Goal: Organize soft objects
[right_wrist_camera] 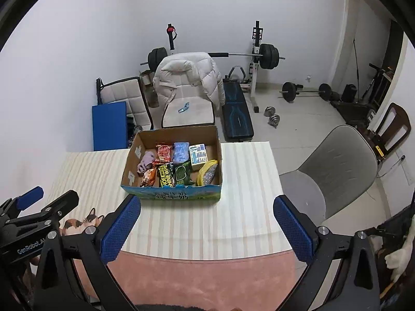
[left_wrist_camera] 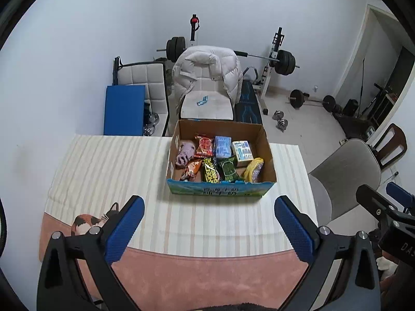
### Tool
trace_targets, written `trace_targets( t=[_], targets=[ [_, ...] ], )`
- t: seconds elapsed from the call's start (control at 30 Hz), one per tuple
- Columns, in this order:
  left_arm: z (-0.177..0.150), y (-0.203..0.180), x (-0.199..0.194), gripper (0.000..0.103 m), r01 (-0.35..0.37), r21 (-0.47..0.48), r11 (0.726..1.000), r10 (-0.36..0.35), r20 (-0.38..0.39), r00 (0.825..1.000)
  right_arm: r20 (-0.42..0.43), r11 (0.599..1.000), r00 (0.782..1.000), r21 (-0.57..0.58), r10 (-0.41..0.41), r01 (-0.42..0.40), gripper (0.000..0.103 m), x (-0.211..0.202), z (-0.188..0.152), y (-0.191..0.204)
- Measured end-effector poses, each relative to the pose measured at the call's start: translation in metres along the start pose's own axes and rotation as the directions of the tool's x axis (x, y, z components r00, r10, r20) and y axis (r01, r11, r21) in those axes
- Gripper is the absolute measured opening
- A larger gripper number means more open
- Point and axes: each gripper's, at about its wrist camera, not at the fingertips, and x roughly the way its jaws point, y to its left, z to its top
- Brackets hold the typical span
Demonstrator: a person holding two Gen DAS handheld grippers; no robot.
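Everything soft sits in the cardboard box [left_wrist_camera: 269,155], just above centre in the left wrist view and a touch left of centre in the right wrist view, standing on the striped tablecloth [left_wrist_camera: 109,171] toward the far edge of the table. Inside, from the left wall across: a lilac soft toy [left_wrist_camera: 185,153], a red snack packet [left_wrist_camera: 205,146], a blue pack [left_wrist_camera: 222,146] and a white-and-blue pack [left_wrist_camera: 242,150] along the back row; nearer us an orange packet [left_wrist_camera: 190,169], a black-and-yellow wipes pack [left_wrist_camera: 210,172], a dark green pouch [left_wrist_camera: 228,171] and a yellow-rimmed scrubber [left_wrist_camera: 254,169] against the right wall. The box's long side runs left to right across both frames, open top toward the cameras. Now the tools: the left gripper [left_wrist_camera: 208,216] hangs low in its frame, blue pads spread wide, nothing between them, and the box lies straight ahead and above, well apart. The right gripper [right_wrist_camera: 207,216] is just as wide and just as empty, with the box up and slightly to its left. Neither touches anything. By my reading the lilac toy's end falls to the left one, the scrubber's end to the right, and either reach goes forward over the near printed wall and down into the box. Grey chair [right_wrist_camera: 337,160] off to the right, out of the way.
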Motion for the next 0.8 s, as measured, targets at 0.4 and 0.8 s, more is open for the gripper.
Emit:
trace_targets(
  t=[0.4, 0.8],
  targets=[
    [0.012, 0.003, 0.006, 0.103, -0.047, 0.021, 0.999, 0.046, 0.022, 0.999, 0.004, 0.999, 0.999, -0.021, -0.035, 0.035, 0.103, 0.011, 0.008, 0.006],
    [0.014, 0.002, 0.007, 0.103, -0.070, 0.038, 0.997, 0.069, 0.027, 0.997, 0.014, 0.999, 0.999, -0.023, -0.033, 0.033, 0.103, 0.013, 0.014, 0.002]
  ],
)
